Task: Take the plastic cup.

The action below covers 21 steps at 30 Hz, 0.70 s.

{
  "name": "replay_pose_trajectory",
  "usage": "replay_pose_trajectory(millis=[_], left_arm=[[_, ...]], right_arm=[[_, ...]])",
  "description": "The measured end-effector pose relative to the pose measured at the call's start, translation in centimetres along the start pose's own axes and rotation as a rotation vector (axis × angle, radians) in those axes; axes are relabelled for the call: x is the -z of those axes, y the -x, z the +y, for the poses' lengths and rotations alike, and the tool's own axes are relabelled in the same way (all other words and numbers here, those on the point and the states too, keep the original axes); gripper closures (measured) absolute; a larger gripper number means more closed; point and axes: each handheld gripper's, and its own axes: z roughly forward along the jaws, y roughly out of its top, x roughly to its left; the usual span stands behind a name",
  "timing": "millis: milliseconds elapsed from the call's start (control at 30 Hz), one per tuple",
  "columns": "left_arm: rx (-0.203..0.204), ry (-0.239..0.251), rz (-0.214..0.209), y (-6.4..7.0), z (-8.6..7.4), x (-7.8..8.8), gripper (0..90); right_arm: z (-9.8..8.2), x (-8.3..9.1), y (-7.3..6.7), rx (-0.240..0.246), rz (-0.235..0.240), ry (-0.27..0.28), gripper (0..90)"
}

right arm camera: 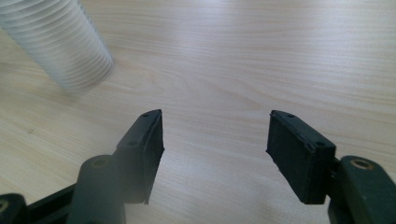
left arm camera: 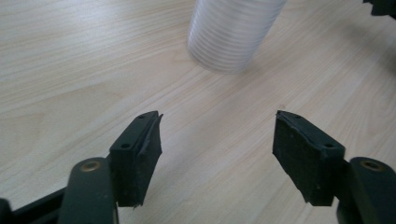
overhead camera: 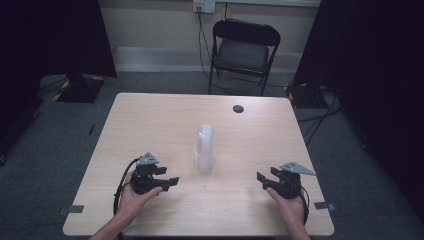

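A tall stack of clear ribbed plastic cups (overhead camera: 205, 148) stands upright mid-table; it shows at the top of the left gripper view (left arm camera: 232, 32) and at the upper left of the right gripper view (right arm camera: 56, 44). My left gripper (overhead camera: 172, 182) rests low on the table, left of the stack, jaws pointing right and apart with bare wood between them (left arm camera: 217, 135). My right gripper (overhead camera: 261, 179) sits right of the stack, jaws pointing left, wide apart and holding nothing (right arm camera: 215, 135). Both are a short way from the cups and touch nothing.
The light wooden table (overhead camera: 150, 125) has a dark round hole (overhead camera: 238, 108) near its far edge. A black folding chair (overhead camera: 243, 50) stands beyond the table, dark curtains (overhead camera: 375, 75) hang at both sides, and cables run over the grey floor.
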Motion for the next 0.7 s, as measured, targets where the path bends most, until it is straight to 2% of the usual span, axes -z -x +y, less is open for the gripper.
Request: replay_pose_trajectory(millis=[133,167,233,300,333,433,667,700], left_arm=[[-0.008,0.020,-0.006,0.2,0.2,0.2,29.9],[-0.037,0.023,0.002,0.5,0.4,0.1,30.3],[-0.051,0.038,0.003,0.8,0.6,0.2,30.2],[-0.052,0.042,-0.002,0.9,0.6,0.3,29.8],[-0.048,0.054,-0.005,0.9,0.7,0.4,26.5],[-0.054,0.088,-0.020,1.2,0.9,0.8,24.2],[-0.058,0.153,-0.009,1.8,1.8,1.8,23.7],[-0.034,0.166,-0.028,2.0,2.4,1.7,23.9]], right_arm=[[-0.2,-0.3,0.2,-0.026,0.021,-0.010,36.5],[-0.2,-0.3,0.2,-0.030,0.029,-0.014,36.4],[-0.2,-0.4,0.1,-0.029,0.040,-0.016,36.3],[-0.2,-0.4,0.0,-0.027,0.046,-0.018,36.3],[-0.3,-0.4,-0.2,-0.026,0.051,-0.021,36.3],[-0.2,-0.2,-0.4,-0.018,0.053,-0.022,36.1],[-0.3,0.5,-0.2,-0.029,0.032,-0.008,36.0],[-0.3,0.6,-0.1,-0.026,0.025,-0.007,35.9]])
